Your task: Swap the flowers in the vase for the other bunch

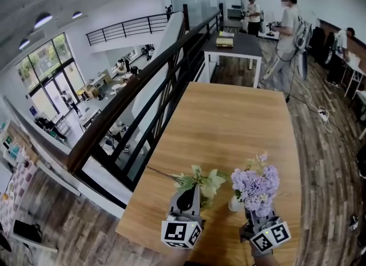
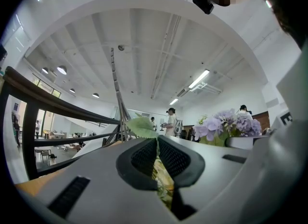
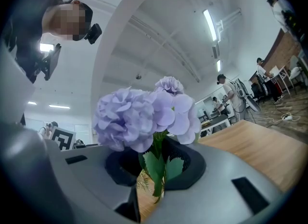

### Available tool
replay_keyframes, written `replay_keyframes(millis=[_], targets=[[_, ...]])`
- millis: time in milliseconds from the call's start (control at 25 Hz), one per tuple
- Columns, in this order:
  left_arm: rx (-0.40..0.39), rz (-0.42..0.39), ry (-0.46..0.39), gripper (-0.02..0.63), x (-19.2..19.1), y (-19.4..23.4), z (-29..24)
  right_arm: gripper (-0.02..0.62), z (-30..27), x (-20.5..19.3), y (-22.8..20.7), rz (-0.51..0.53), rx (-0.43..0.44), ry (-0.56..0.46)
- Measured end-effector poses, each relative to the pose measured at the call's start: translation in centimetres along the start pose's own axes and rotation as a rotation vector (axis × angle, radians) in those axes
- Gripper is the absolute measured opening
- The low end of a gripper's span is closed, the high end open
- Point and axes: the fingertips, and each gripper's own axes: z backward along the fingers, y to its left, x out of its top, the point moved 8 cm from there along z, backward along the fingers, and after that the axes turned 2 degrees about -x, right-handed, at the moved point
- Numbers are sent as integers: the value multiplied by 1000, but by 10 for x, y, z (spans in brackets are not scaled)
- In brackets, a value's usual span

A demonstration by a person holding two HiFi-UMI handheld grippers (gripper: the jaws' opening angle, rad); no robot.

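Your table (image 1: 229,116): pale wood top, fine grain, smooth, satin sheen. Shell of your left gripper (image 2: 157,147) reads matt grey plastic; its pads (image 2: 143,158) are black, finely ribbed, rubbery-looking. Same on your right gripper (image 3: 156,167): matt grey shell, dark textured pads. The purple flowers (image 3: 139,117) have soft, matt, cloth-like petals. On the green-cream bunch (image 1: 203,182), leaves are matt w/ faint veins. The vase (image 1: 235,204) is white, smooth, slightly glossy. The railing (image 1: 154,82) is dark, matt, prob. metal. The floor (image 1: 320,162) is mixed-tone wood planks.
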Motion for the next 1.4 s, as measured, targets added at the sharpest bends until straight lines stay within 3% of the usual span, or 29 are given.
replay_keyframes(millis=[400, 800, 1400], targets=[[5, 4, -9, 12, 2, -2, 3, 84, 2, -2, 5, 20, 18, 22], [1, 8, -16, 12, 4, -12, 6, 140, 10, -2, 11, 39, 44, 57], [-5, 25, -24, 12, 10, -27, 13, 218, 22, -1, 25, 225, 56, 193]])
